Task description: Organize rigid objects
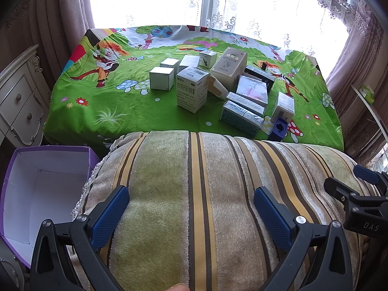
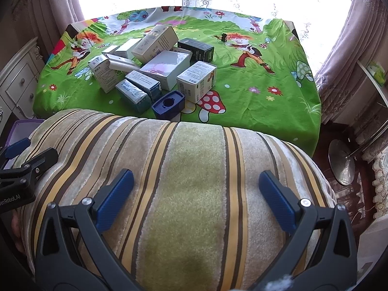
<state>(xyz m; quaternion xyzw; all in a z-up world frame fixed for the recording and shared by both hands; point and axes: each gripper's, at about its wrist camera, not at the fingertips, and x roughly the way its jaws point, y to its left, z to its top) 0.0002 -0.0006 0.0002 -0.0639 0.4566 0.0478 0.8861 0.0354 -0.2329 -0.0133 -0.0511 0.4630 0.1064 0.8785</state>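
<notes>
Many white, grey, teal cartons, one blue box, clustered, some toppled.

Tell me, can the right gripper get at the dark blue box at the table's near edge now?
Probably yes: the right gripper is open above the striped cushion, and the dark blue box lies just beyond, with nothing between.
</notes>
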